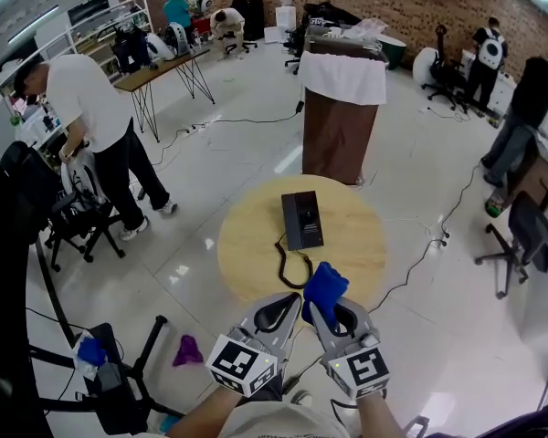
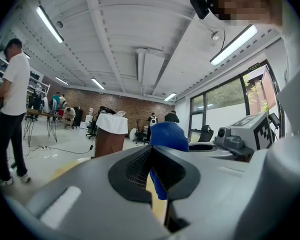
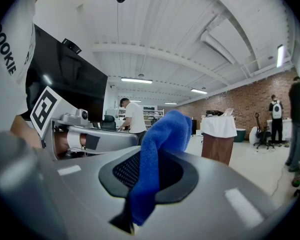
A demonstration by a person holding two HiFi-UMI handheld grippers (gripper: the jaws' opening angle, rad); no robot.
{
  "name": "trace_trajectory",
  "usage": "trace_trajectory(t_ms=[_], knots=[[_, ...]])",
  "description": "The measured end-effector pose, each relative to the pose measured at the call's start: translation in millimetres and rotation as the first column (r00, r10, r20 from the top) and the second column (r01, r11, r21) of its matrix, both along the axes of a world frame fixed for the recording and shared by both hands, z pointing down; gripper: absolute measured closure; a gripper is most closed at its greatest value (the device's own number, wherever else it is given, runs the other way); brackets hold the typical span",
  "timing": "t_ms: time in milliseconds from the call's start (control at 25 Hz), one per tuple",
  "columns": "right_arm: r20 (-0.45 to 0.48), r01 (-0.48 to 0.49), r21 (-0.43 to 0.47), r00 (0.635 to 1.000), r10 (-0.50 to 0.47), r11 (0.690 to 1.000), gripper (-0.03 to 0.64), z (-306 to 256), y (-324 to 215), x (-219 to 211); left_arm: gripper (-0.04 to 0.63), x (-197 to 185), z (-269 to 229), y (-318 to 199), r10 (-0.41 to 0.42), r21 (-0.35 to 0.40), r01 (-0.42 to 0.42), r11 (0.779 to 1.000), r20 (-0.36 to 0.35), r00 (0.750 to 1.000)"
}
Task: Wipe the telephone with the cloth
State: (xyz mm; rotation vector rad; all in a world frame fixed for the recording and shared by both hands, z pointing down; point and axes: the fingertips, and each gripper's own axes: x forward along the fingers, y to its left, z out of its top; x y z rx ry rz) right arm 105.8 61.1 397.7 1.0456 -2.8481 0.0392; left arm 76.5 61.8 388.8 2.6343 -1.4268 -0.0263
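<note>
The telephone (image 1: 302, 219) lies flat a little past the middle of the round wooden worktop (image 1: 247, 245), its long side running near to far. Its black cord (image 1: 288, 265) loops from its near end toward the near rim. Bare wood lies open to the left and right of the telephone, more of it on the right, with a narrower strip between it and the far edge.

The blue cloth (image 1: 325, 288) is up off the worktop, over its near rim. My right gripper (image 1: 329, 316) has its fingers clamped on it. In the right gripper view the cloth (image 3: 160, 149) rises in a bunched fold above the fingers, and a tail hangs below them. My left gripper (image 1: 283, 307) hangs just beside the right one, on its left, with its fingers together. In the left gripper view the cloth (image 2: 167, 135) shows just past its tips. Both grippers sit at the near edge, well short of the telephone.

Just beyond the far rim stands a brown pedestal (image 1: 336, 135) draped with a white sheet. A cable (image 1: 420, 254) trails across the pale floor on the right toward an office chair (image 1: 525, 235). On the left a person in a white shirt (image 1: 91, 108) bends over a chair (image 1: 78, 217), well apart from the worktop. Nearer me, low on the left, a purple scrap (image 1: 187, 349) lies on the floor beside a black stand (image 1: 119, 381).
</note>
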Motion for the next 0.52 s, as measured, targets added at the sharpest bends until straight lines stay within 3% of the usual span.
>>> trace_trajectory(t_ms=[520], knots=[[-0.036, -0.014, 0.009, 0.999, 0.014, 1.000, 0.555, 8, 24, 11, 0.595, 4, 5, 17, 0.016, 0.000, -0.016, 1.000, -0.008, 1.000]])
